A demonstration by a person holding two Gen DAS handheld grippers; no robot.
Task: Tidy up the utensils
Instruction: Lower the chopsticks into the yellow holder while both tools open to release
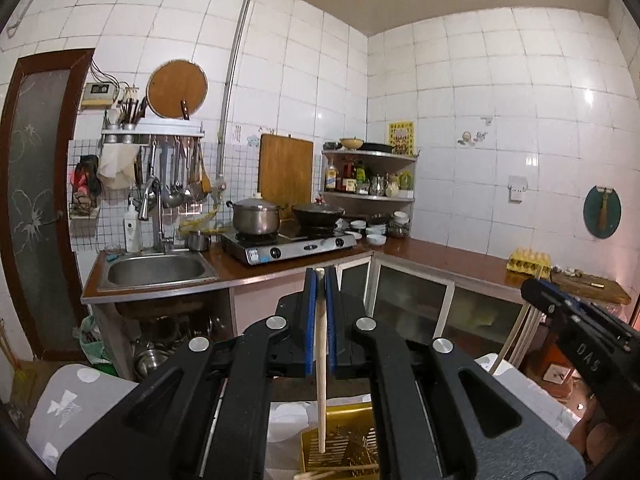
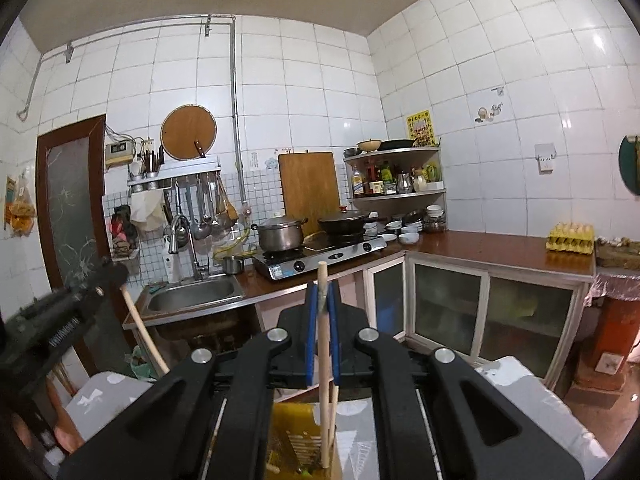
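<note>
My left gripper (image 1: 320,276) is shut on a pale wooden chopstick (image 1: 321,360) that hangs down, its lower tip inside a yellow slotted utensil basket (image 1: 340,440). My right gripper (image 2: 321,292) is shut on wooden chopsticks (image 2: 323,380), two sticks showing below the jaws, with tips down in the same yellow basket (image 2: 292,440). The right gripper also shows at the right of the left wrist view (image 1: 536,288), holding pale sticks. The left gripper shows at the left of the right wrist view (image 2: 116,274) with its stick.
The basket sits on a white surface (image 1: 80,400) below both grippers. Beyond are a sink (image 1: 156,270), a gas stove (image 1: 288,246) with a pot and wok, a corner shelf (image 1: 370,176), an egg tray (image 2: 570,238) and glass-door cabinets (image 2: 492,308).
</note>
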